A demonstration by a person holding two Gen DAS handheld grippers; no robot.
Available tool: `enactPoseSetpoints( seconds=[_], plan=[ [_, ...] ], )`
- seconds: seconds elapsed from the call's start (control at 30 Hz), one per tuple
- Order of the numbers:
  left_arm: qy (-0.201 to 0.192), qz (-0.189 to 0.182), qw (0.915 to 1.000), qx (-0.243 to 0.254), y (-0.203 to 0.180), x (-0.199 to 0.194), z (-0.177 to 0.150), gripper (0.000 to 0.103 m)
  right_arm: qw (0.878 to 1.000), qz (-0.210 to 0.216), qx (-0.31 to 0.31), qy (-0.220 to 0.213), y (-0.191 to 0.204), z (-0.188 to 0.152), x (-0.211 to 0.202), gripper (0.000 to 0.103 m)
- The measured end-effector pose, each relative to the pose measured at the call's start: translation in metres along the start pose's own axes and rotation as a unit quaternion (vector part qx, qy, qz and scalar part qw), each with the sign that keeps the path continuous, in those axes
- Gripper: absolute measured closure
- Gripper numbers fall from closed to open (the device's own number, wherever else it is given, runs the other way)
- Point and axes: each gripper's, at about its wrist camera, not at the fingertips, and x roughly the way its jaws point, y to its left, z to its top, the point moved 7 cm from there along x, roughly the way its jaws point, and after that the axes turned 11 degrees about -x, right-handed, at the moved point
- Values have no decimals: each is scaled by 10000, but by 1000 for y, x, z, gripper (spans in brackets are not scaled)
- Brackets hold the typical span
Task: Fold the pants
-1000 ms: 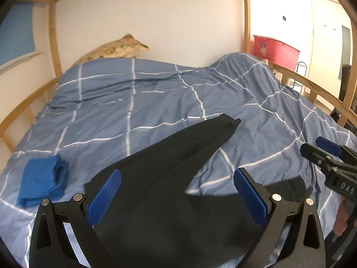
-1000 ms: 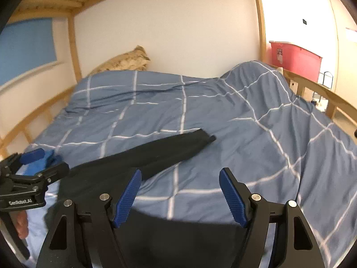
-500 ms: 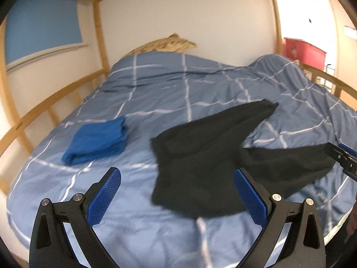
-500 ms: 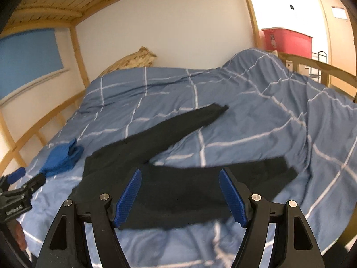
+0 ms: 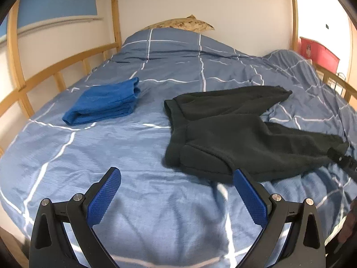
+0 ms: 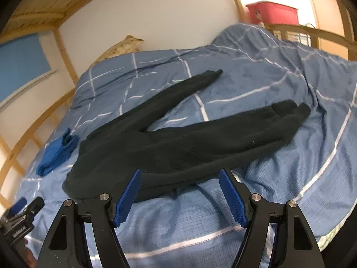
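Black pants (image 5: pixel 234 129) sprawl on the blue duvet (image 5: pixel 111 156) ahead of the left gripper (image 5: pixel 177 192), jaws spread, empty — one leg's end hidden rightward. Right view: right gripper (image 6: pixel 179 195) agape, empty, before the blurred pants' near edge.

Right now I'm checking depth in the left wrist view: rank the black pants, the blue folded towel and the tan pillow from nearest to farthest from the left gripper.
1. Black pants: ahead and right of the left gripper, waistband end closest.
2. Blue folded towel: farther back, on the left of the bed.
3. Tan pillow: farthest, against the back wall.
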Motion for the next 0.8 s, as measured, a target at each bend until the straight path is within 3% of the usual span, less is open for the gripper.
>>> enactPoseSetpoints(
  seconds=[0.2,0.4,0.6,0.7,0.8],
  plan=[
    [202,-26,9995,-234,-6,27,6,2,9986,-12,510,167,-13,-2,21,31],
    [596,-162,9957,-691,-5,54,6,13,9961,-77,737,473,-18,-5,47,31],
    [1269,-370,9851,-1101,-7,84,-15,34,9949,-113,679,734,-16,-16,63,31],
    [1419,-488,9811,-1221,-8,94,-22,41,9962,-190,461,719,-13,-16,63,39],
    [1536,-666,9775,-1281,-13,99,-27,56,9964,-246,319,748,-12,-18,66,49]
  ],
)
